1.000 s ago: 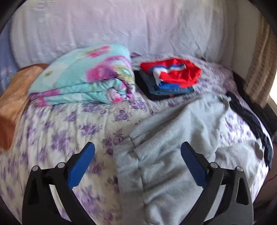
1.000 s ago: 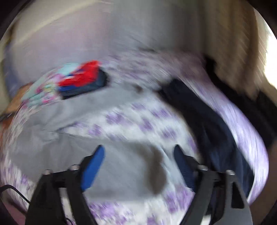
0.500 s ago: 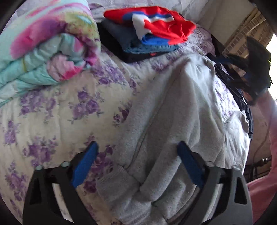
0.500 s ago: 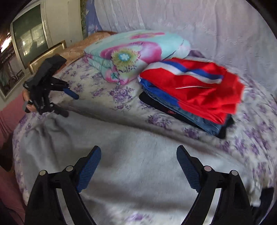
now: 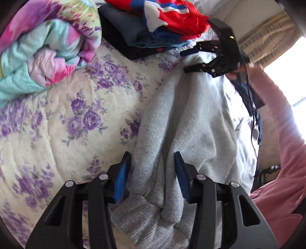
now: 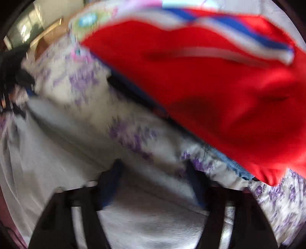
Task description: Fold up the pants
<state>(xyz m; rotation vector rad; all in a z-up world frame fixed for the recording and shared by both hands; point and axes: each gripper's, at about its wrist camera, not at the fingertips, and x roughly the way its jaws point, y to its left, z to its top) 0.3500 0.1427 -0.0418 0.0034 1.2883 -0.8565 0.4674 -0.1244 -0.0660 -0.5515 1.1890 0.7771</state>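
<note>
Pants (image 5: pixel 191 118), grey, lie on the bed (image 5: pixel 57 134) just beside the clothes stack (image 5: pixel 162 24). Left gripper (image 5: pixel 152 172) jaws are closing around the bunched cuff end. Right gripper (image 6: pixel 155 183) jaws, blurred, are closing with grey cloth between them, nearest the stack.

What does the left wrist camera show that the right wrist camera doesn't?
Only the left wrist view shows the left gripper closing around a bunched fold of the grey fleece pants near the ribbed cuff, a pink sleeve, and the right gripper from outside, over the pants' far end.

Only the right wrist view, heavily blurred, shows a wooden-framed screen in the top left corner.

Both share the pants, the purple-flowered bedspread, the rolled pastel floral quilt and the red, white and blue garment atop a folded clothes stack.
</note>
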